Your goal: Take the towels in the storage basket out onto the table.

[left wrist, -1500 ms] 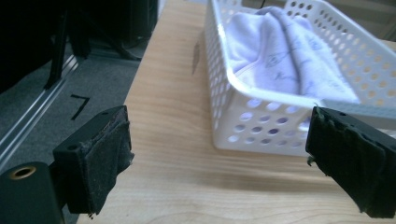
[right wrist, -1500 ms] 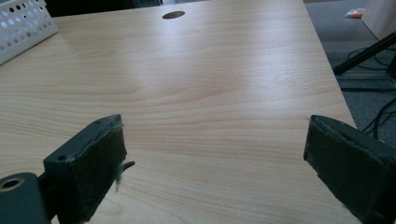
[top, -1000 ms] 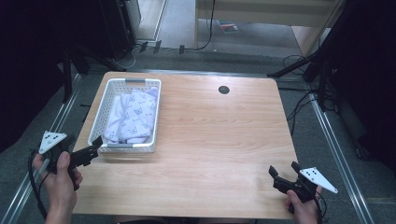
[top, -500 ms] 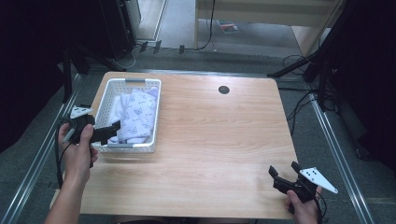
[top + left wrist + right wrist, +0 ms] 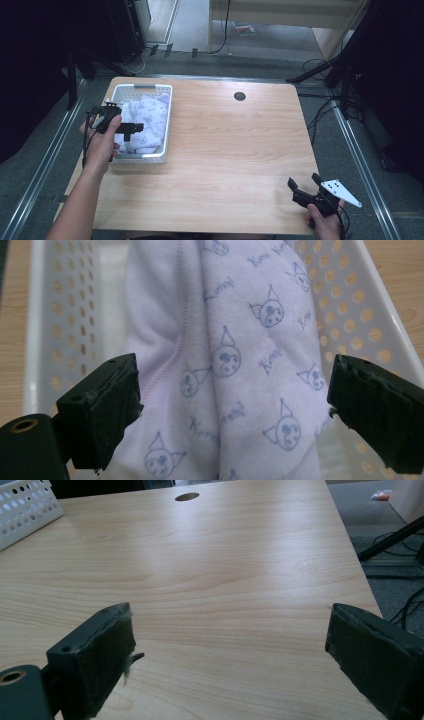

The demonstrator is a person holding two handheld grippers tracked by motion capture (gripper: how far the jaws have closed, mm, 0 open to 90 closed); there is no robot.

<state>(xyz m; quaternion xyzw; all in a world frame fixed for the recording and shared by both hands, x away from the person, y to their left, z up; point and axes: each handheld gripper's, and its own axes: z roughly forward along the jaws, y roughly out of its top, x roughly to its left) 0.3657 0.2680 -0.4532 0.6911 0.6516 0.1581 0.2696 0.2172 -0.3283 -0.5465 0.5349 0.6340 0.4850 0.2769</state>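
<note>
A white perforated basket [image 5: 165,120] stands at the table's left and holds pale lilac cloth [image 5: 150,120] printed with small cartoon faces. My left gripper [image 5: 136,128] hovers over the basket's near half, jaws open and pointing right. In the left gripper view the cloth [image 5: 235,360] lies bunched between the wide-apart jaws of that gripper [image 5: 235,415], with the basket wall [image 5: 365,315] behind. My right gripper [image 5: 303,186] rests open near the table's front right corner. Its own view shows that gripper [image 5: 230,655] empty over bare wood.
A round cable hole [image 5: 239,96] sits at the table's far middle, also the hole [image 5: 187,496] seen ahead of the right gripper. The basket's corner [image 5: 25,510] shows at far left there. Metal rails [image 5: 45,165] flank the table.
My left hand has moved from the table's front left edge forward and over the basket, with the gripper turned to point right. The right gripper has stayed put.
</note>
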